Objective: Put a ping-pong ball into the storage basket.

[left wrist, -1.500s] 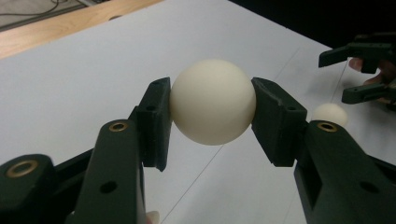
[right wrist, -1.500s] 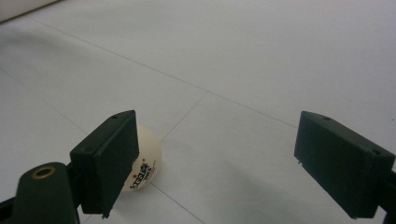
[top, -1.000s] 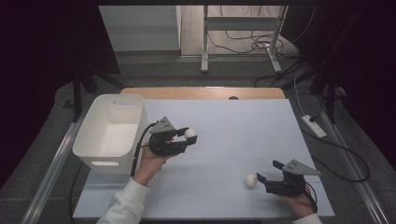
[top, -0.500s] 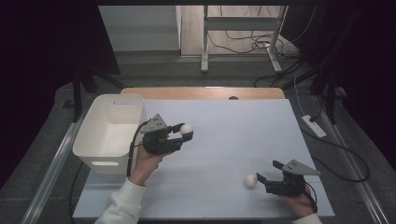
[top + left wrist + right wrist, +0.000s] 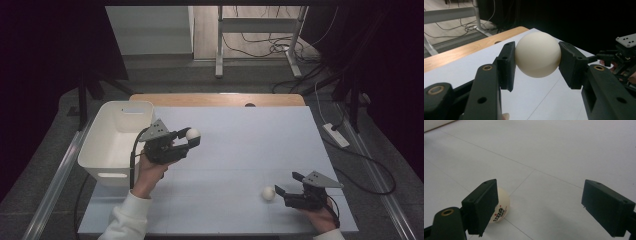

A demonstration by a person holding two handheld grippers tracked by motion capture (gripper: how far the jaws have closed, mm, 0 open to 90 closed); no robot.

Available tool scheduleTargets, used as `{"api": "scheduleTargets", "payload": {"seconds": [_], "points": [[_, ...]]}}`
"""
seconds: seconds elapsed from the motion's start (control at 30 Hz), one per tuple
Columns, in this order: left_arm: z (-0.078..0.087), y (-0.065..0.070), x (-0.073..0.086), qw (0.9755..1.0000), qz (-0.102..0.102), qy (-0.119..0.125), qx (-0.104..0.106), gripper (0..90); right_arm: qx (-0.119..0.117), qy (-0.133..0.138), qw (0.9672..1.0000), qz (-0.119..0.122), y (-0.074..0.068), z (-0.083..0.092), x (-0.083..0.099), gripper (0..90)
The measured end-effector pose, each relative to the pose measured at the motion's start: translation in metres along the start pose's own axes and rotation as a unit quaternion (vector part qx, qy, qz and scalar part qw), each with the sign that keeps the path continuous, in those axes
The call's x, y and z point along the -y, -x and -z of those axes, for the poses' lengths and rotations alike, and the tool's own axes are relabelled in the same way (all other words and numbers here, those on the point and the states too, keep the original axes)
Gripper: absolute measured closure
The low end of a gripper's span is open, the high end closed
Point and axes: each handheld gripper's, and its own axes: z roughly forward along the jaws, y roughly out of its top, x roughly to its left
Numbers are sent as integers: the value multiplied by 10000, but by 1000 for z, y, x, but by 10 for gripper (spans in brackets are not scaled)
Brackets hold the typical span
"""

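White bin [image 5: 117, 142] beside left gripper [image 5: 190, 139]; path apparently unobstructed.

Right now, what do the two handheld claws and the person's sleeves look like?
Both are black two-jaw tools with blocky rectangular pads. The left claw and the right claw each carry a grey three-cornered plate on top, dotted with small holes. Brass-coloured rivets sit in the jaw arms of both, seen in the gripper views. A black cable trails from the left one. The sleeves, such as the left sleeve, are white.
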Motion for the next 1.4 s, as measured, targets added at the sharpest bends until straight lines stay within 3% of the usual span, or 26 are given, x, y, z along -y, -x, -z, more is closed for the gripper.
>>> {"api": "scheduleTargets", "payload": {"seconds": [0.6,1.1,1.4], "points": [[17,-4,-6,9997,0,231,-125,507,5,7,10000,27,0,0,0,141],[41,-8,-15,9979,-2,569,-293,507,49,9,10000,60,0,0,0,142],[46,-12,-16,9973,33,616,-404,507,47,10,10000,75,0,0,1,143]]}}
